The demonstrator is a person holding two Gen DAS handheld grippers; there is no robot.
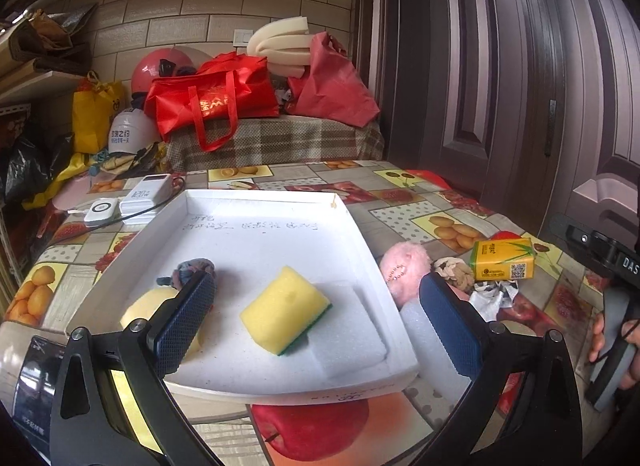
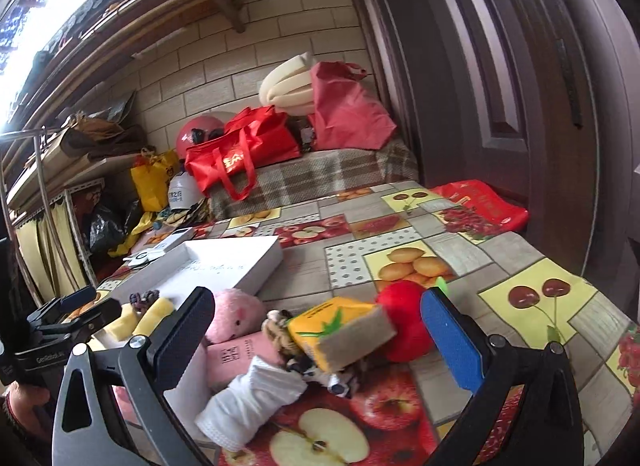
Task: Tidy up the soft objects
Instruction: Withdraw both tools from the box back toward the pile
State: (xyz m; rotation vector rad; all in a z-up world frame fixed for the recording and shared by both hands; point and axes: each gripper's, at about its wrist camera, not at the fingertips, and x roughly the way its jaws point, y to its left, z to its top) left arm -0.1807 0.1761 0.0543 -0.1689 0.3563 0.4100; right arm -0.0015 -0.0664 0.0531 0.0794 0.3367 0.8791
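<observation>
A white tray sits on the table. In it lie a yellow-green sponge, a white foam pad, a pale yellow soft piece and a grey-blue scrunchie. My left gripper is open and empty over the tray's near edge. Right of the tray lie a pink plush, a yellow tissue pack and small fabric items. My right gripper is open and empty over this pile: pink plush, tissue pack, red plush apple, rolled white cloth.
A power bank and a small white device lie beyond the tray's far left corner. A red packet lies at the table's far right edge. A dark door stands to the right. Red bags sit on a plaid-covered bench behind the table.
</observation>
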